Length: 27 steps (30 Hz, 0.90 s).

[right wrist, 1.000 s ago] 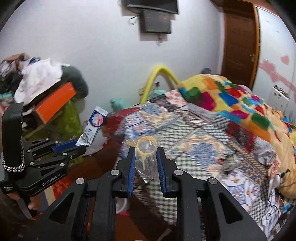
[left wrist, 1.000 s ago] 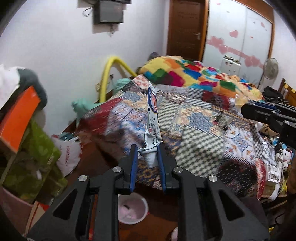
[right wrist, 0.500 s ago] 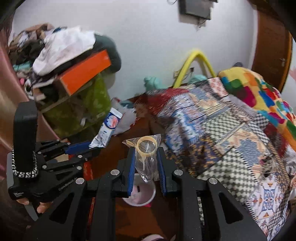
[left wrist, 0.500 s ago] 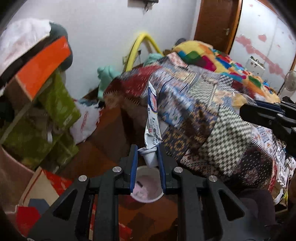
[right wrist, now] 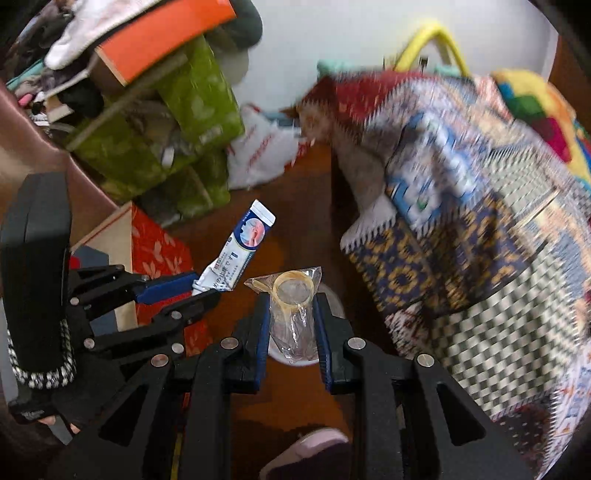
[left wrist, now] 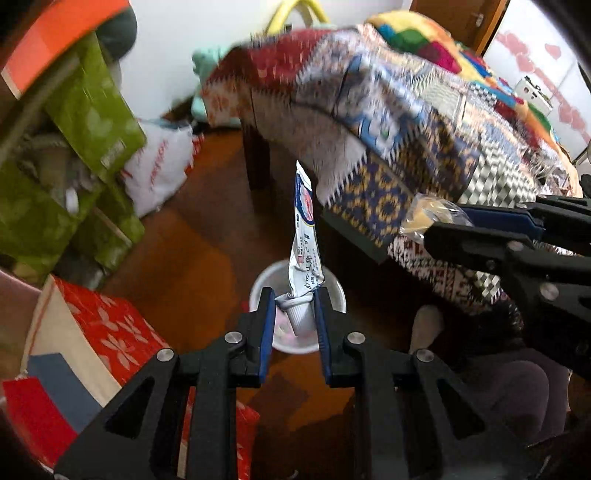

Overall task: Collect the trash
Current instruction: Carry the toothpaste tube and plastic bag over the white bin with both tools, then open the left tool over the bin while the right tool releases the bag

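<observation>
My left gripper (left wrist: 294, 301) is shut on the cap end of a squeezed white and blue toothpaste tube (left wrist: 304, 236), which stands up from the jaws. Below it on the brown floor sits a small white bin (left wrist: 334, 291) with pink contents. My right gripper (right wrist: 291, 299) is shut on a clear plastic bag holding a yellow ring (right wrist: 291, 291); the same white bin (right wrist: 334, 295) shows partly behind it. The left gripper (right wrist: 207, 286) with the tube (right wrist: 240, 251) appears at left in the right wrist view. The right gripper (left wrist: 448, 221) with its bag (left wrist: 428, 214) reaches in from the right of the left wrist view.
A bed with a patchwork quilt (left wrist: 406, 122) overhangs the floor on the right. Green bags (left wrist: 92, 110), a white plastic bag (left wrist: 159, 166) and an orange box (right wrist: 162, 33) pile up at left. A red floral box (left wrist: 110, 332) lies near left. A slipper (right wrist: 306, 454) lies near the bottom edge.
Both grippers have come down and tilted toward the floor, each keeping its grip. The white bin has moved from the bottom edge to directly behind the fingertips.
</observation>
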### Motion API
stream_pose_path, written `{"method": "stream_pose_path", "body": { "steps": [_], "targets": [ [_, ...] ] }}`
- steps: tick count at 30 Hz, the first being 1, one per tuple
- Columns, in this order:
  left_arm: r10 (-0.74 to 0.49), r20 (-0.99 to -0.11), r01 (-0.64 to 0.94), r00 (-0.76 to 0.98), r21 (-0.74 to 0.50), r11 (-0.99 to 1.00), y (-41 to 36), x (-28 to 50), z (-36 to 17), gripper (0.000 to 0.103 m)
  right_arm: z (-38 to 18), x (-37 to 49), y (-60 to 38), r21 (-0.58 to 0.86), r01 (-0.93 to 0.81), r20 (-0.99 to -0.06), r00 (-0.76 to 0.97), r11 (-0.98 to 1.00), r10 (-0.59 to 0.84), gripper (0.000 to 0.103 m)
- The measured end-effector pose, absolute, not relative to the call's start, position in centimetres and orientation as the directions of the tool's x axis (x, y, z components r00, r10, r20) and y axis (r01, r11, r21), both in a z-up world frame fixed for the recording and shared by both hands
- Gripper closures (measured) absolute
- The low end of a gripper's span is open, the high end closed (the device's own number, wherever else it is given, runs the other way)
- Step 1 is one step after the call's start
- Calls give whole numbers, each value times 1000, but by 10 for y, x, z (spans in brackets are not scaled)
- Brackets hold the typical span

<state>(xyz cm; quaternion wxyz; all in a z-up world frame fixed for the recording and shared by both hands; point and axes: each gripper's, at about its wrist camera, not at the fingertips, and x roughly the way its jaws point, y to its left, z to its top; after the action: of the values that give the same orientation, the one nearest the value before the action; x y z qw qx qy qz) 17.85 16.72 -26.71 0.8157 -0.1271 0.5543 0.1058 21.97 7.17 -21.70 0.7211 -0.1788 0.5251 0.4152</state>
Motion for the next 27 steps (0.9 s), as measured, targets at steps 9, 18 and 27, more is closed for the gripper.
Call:
{"method": "stream_pose_path", "body": {
  "steps": [9, 18, 27],
  "targets": [
    [0, -956, -325, 292, -100, 941, 171, 195, -299, 83, -241, 240, 82, 204, -772, -925, 48, 601, 377, 82],
    [65, -951, -366, 303, -53, 929, 181, 208, -296, 81, -243, 248, 86, 202, -768, -925, 55, 608, 377, 54],
    [84, -940, -386, 330, -53, 921, 187, 199, -275, 76, -230, 242, 78, 178, -781, -918, 89, 599, 388, 54]
  ]
}}
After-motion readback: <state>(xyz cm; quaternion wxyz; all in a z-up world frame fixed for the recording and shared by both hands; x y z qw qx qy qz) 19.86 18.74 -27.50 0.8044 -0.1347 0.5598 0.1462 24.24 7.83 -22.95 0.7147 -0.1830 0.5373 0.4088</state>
